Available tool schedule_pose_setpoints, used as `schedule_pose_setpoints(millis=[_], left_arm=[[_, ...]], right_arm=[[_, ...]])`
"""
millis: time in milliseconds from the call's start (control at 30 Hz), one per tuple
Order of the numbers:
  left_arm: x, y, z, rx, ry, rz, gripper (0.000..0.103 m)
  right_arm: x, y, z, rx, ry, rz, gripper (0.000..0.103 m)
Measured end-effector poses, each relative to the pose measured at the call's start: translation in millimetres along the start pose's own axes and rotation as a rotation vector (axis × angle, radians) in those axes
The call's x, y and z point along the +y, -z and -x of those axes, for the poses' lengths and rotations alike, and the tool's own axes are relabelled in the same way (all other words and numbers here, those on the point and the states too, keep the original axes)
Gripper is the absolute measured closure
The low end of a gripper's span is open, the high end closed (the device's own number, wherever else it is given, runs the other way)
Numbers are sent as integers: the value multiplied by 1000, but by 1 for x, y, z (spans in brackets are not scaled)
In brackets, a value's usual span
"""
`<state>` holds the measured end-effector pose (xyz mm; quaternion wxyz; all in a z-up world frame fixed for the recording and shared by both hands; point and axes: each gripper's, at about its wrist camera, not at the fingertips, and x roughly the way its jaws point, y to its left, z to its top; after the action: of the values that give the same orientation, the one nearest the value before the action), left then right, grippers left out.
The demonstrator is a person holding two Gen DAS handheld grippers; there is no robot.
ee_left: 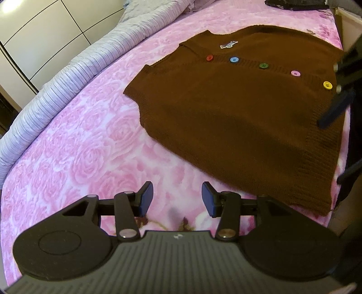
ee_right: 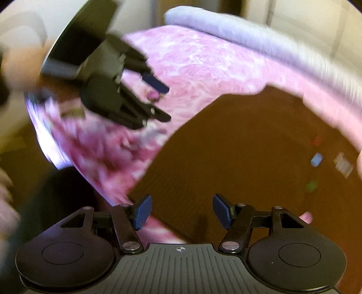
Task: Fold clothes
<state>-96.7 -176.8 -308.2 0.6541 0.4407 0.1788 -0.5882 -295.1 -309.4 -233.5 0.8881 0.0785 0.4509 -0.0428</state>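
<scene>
A brown knitted vest [ee_left: 237,106] with several coloured buttons lies spread flat on a pink rose-patterned blanket [ee_left: 79,140]. My left gripper [ee_left: 176,199] is open and empty, hovering over the blanket just short of the vest's near side edge. My right gripper [ee_right: 181,211] is open and empty, above the vest's bottom corner [ee_right: 237,147]; that view is blurred. The right gripper also shows at the right edge of the left wrist view [ee_left: 339,99]. The left gripper shows in the right wrist view [ee_right: 163,101], over the blanket.
A grey ribbed quilt [ee_left: 67,74] is bunched along the far side of the bed. White cupboard doors [ee_left: 40,34] stand behind it. A dark garment [ee_left: 294,4] lies at the bed's far end. The bed edge runs along the right.
</scene>
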Motion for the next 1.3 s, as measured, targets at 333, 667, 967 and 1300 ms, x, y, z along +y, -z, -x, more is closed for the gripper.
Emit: schedule_pose_setpoints(millis=[333,667,967,1300], left_arm=[[16,12,-6,-14,14,16,60],[31,17,-20,-35,12,18,60],[47,16,-37,-46,19,-2,60],[37,-3,-67,-126,-37,-278,53]], right_arm=[[-16,-12,-20,48,-78,-199,39],[4,-13,-27,39,-34,-88,39],[52,-5,-35,-7,36,174,40],[47,0,-44,-21,111,251,96]])
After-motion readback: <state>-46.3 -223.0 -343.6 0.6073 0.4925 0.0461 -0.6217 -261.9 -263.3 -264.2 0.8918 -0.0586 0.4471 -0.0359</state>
